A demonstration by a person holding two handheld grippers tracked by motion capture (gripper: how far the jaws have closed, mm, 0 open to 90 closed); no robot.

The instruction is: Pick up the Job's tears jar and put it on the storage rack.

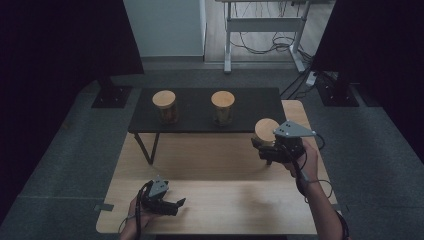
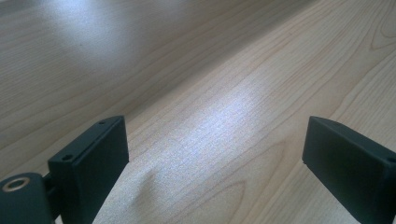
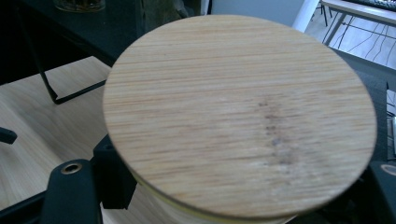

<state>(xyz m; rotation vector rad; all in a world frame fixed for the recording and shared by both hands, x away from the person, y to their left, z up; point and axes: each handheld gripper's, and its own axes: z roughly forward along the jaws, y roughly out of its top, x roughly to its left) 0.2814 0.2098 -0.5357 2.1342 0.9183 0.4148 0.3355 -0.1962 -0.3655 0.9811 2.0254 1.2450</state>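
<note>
High view: third jar [image 1: 265, 131] is clamped under its wooden lid in right gripper [image 1: 270, 150], just off the black shelf [image 1: 195, 122] right end; transport step, shelf placement is judged next; left gripper [image 1: 172, 205] jaws apart, idle

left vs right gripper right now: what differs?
The left gripper lies low at the wooden table's near edge; the right gripper is farther back, by the black shelf.
The left gripper's jaws stand open with bare wood between them; the right gripper is shut on a wood-lidded jar.
Both are black, hand-held, with grey top plates.
</note>
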